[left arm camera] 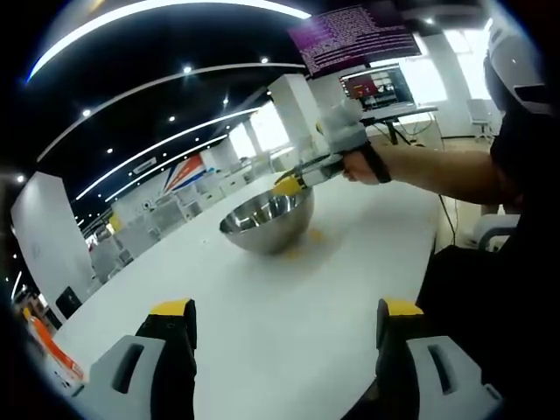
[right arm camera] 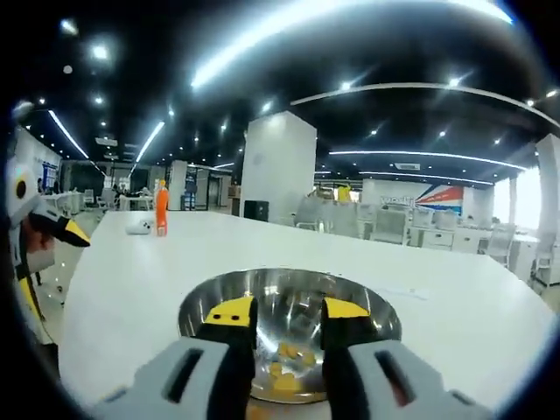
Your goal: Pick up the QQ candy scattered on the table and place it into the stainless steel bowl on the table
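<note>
While your right gripper (right arm camera: 289,312) is hovering over the stainless steel bowl (right arm camera: 197,306), you are finishing a drop.
Its jaws are standing narrow with nothing visible between; your left gripper (left arm camera: 284,317) is gaping wide, empty, needing another QQ candy (right arm camera: 293,352).

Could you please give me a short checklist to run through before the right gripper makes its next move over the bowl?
1. Right gripper is above the stainless steel bowl: ok.
2. Its jaws are parted with nothing between them: ok.
3. Candies lie in the bowl's bottom: ok.
4. The bowl sits upright on the white table: ok.
5. Left gripper is open, empty and well back from the bowl: ok.
6. Any candy left on the table: cannot tell; a yellowish spot beside the bowl may be a reflection.
</note>
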